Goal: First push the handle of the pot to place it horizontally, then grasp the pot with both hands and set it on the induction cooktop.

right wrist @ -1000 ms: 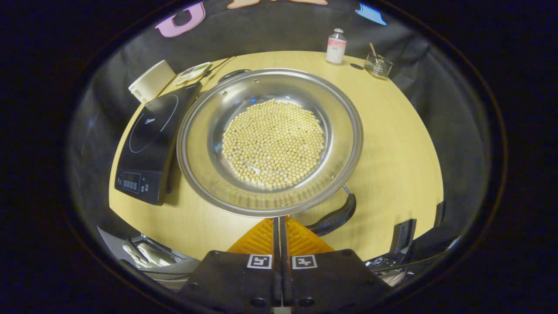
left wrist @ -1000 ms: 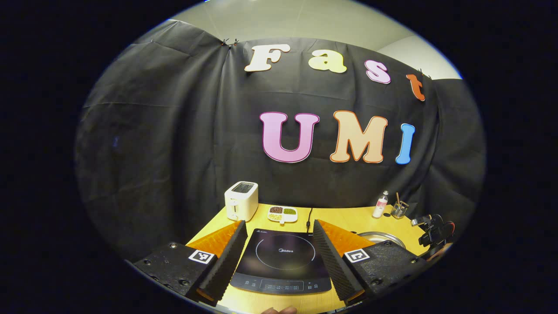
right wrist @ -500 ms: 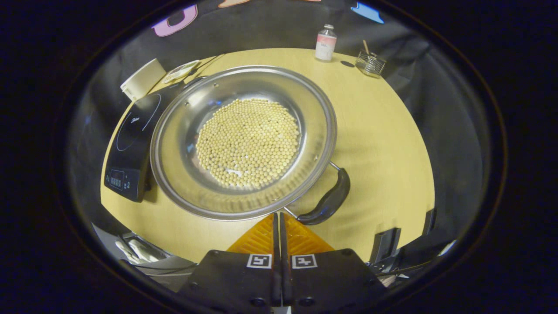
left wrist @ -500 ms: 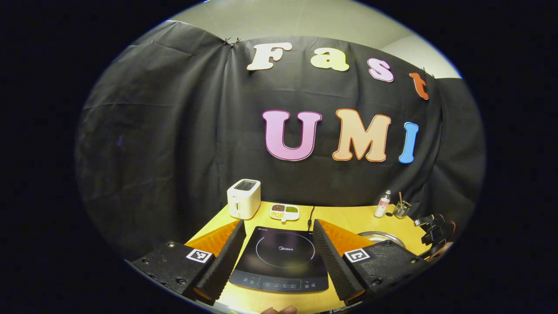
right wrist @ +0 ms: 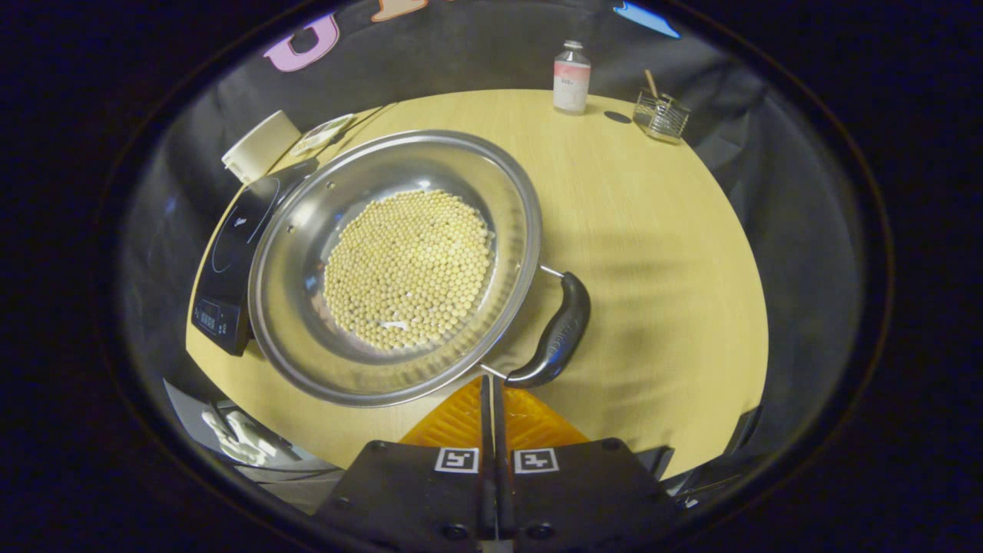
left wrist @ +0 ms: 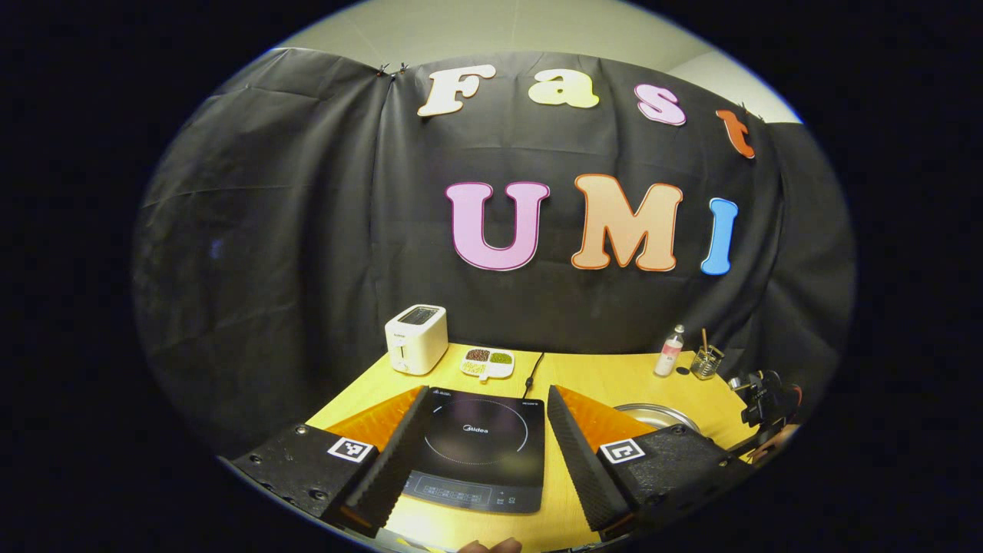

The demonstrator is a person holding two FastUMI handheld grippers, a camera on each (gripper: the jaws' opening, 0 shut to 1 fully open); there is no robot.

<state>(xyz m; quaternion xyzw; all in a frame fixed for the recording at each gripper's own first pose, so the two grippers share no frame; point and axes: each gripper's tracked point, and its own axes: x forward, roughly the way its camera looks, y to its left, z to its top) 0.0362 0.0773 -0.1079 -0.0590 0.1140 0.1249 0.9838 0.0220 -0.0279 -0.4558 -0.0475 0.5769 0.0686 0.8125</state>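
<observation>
Two black loop handles, the near one (right wrist: 554,332) just beyond the pressed-together right gripper (right wrist: 491,388), suited the rigid, slippery, probably heavy bean-filled steel pot (right wrist: 399,265); the left gripper (left wrist: 480,453) hung spread.

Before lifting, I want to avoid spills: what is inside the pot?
The pot holds a layer of small pale round beans covering most of its bottom. Bare steel shows around them. Whatever might lie under the beans is hidden.
</observation>
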